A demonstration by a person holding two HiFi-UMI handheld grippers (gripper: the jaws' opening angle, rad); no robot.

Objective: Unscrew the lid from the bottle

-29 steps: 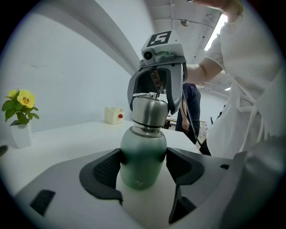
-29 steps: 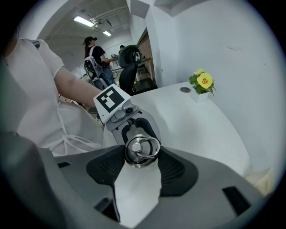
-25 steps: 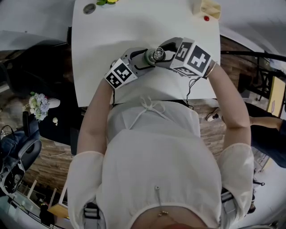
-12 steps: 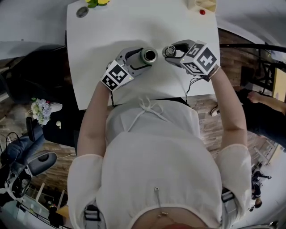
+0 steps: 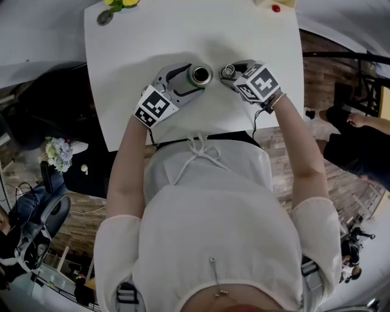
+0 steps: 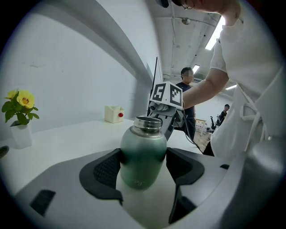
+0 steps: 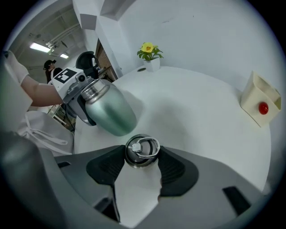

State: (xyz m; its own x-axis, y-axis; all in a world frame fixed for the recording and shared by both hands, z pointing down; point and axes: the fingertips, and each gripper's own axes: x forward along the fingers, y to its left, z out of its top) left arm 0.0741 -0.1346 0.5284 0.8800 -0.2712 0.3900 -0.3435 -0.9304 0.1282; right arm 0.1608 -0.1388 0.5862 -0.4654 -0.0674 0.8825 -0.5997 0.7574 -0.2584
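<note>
Green bottle (image 6: 143,156) sits well apart from flower (image 6: 18,100) and box (image 6: 114,114).

The white table (image 5: 183,42) bears a vase of yellow flowers (image 7: 151,58) and a small grey disc (image 5: 105,17) far beyond the left gripper (image 5: 196,76), and a cream red-buttoned box (image 7: 261,105) far beyond the right gripper (image 5: 228,72).

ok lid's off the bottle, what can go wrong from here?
1. The bottle is open at the top and clamped in the left gripper. Tilting it could spill whatever is inside, which the pictures don't show.
2. The right gripper pinches the lid only near the tips of its fingers. It might slip, or roll across the table once released.
3. The grippers are close together, so a careless move could knock the bottle.
</note>
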